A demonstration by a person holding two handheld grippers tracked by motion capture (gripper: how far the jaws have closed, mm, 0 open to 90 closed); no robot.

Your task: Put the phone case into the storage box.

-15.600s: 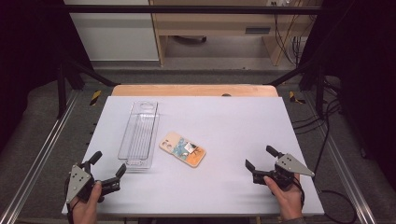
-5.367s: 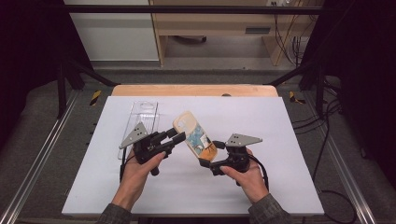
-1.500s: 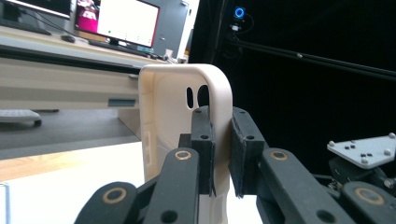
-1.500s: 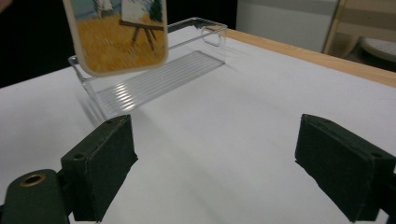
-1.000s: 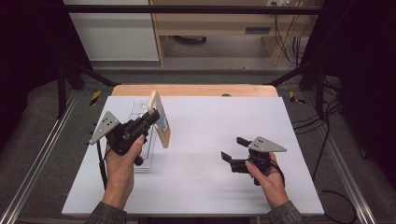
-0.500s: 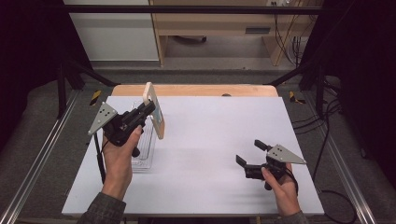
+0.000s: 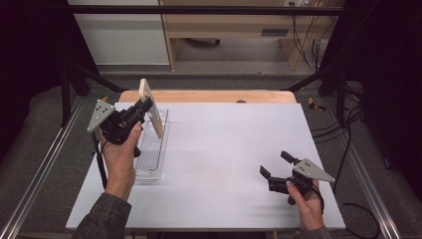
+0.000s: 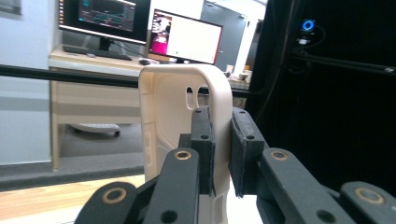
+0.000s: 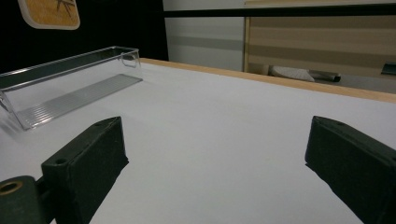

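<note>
Covering the wooden bench (image 7: 209, 95), a white tabletop (image 7: 234, 149).

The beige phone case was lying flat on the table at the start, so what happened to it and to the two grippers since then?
The left gripper took the beige plastic phone case, with the right one helping midway, and lifted it upright above the clear plastic tray's far end. The right gripper let go and drew back to the white table's right, jaws open. The tray stayed put.
</note>
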